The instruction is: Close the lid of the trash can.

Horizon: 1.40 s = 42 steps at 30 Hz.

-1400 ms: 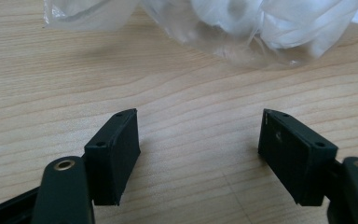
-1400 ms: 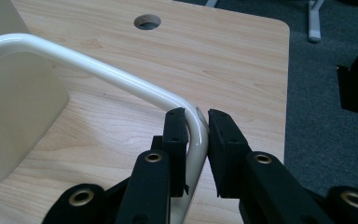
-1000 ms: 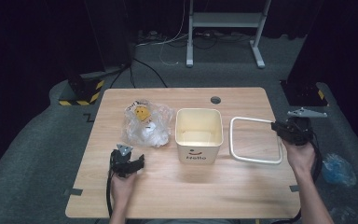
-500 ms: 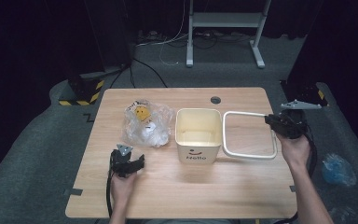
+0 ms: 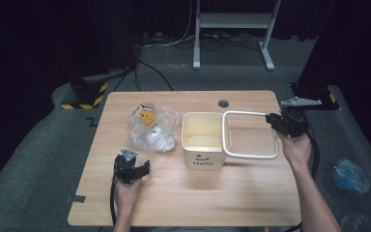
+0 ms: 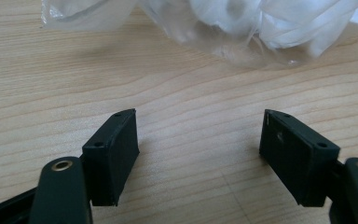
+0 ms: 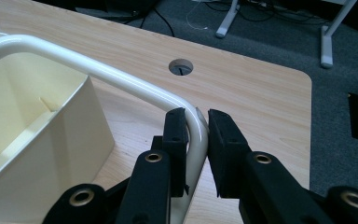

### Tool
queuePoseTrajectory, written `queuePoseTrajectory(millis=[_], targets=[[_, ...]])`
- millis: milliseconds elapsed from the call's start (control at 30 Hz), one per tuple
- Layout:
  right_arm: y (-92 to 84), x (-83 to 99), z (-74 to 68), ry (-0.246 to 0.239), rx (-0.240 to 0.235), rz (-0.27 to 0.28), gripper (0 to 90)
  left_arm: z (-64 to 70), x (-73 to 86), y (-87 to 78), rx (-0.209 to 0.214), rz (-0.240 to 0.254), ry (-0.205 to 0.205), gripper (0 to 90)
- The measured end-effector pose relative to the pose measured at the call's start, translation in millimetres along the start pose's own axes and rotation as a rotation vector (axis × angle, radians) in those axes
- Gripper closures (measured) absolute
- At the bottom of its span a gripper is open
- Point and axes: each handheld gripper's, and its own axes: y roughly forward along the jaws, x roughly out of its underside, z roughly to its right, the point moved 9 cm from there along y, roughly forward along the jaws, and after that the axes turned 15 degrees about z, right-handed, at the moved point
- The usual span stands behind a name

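Observation:
A cream square bin (image 5: 205, 145) with "Hello" on its front stands mid-table. My right gripper (image 5: 274, 121) is shut on the far right corner of a white rectangular ring frame (image 5: 251, 155) and holds it lifted, its left side over the bin's right rim. In the right gripper view the jaws (image 7: 196, 116) pinch the frame's rounded corner (image 7: 98, 70) beside the bin (image 7: 51, 140). My left gripper (image 5: 134, 166) rests open on the wood at the front left, nothing between its jaws (image 6: 200, 126). A clear plastic bag (image 5: 152, 128) with white contents lies just beyond it (image 6: 242, 28).
The wooden table (image 5: 198, 203) has a round cable hole (image 5: 223, 103) near its far edge. A grey metal stand (image 5: 232, 29) and cables sit on the dark floor behind. A blue plastic bundle (image 5: 350, 176) lies on the floor at the right.
The right gripper has carried the white frame leftward and upward, from flat beside the bin to overlapping its right rim. The left gripper has stayed put.

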Motion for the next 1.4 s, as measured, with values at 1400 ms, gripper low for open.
queuePoseTrajectory(millis=[1400], targets=[[47.8,-13.4,-53.3,0.007,-0.035,-0.042,77.9,-0.3,-0.1,-0.3,0.004,0.0,-0.005,27.7]])
